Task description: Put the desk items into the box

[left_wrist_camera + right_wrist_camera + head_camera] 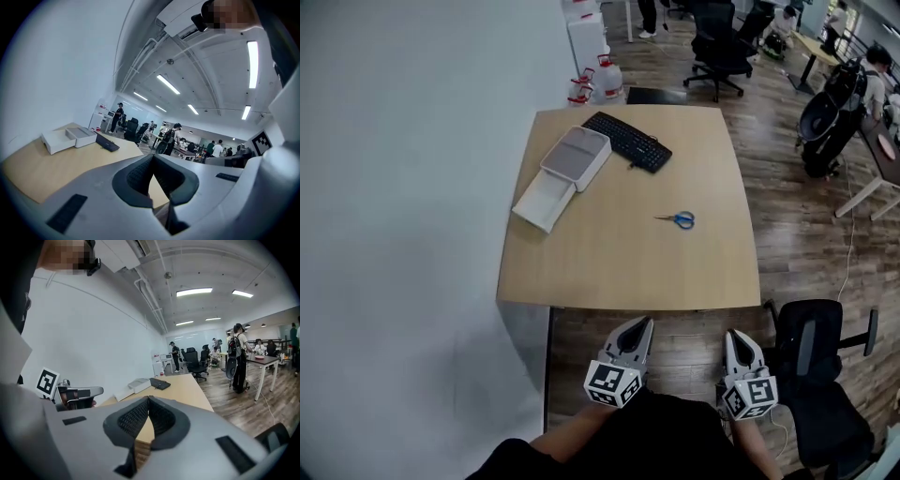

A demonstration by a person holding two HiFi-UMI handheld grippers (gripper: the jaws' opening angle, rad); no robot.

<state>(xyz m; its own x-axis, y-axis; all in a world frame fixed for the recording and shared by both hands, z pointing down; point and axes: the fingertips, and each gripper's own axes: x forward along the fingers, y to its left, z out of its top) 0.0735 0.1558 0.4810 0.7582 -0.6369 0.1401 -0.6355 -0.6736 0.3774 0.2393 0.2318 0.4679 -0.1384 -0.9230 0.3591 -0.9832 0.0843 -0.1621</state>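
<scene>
The fingers of the left gripper (pixel 641 324) are pressed together at their tips with nothing between them, and those of the right gripper (pixel 735 336) are closed and empty as well. Both are held side by side just short of the near edge of the surface (pixel 628 277), over the floor.

Straight ahead, roughly between the two lines of the fingers and about midway across the surface, lie the scissors (pixel 678 219), flat, blue handles toward the right. They look light and stiff, but thin and low; the metal blades would likely slip, so the thicker handle loops or the pivot seem the better hold.

Farther ahead, near the far edge, sits the black keyboard (pixel 628 141), lying at a slant. It is long, rigid and probably fairly light; a pinch across one long edge near the middle should keep it from tipping.

Ahead and to the left of the left fingers is the open white box (pixel 575 153), with a second white part (pixel 544 201) touching it, lid or tray I cannot tell. Nothing is in the box yet.
</scene>
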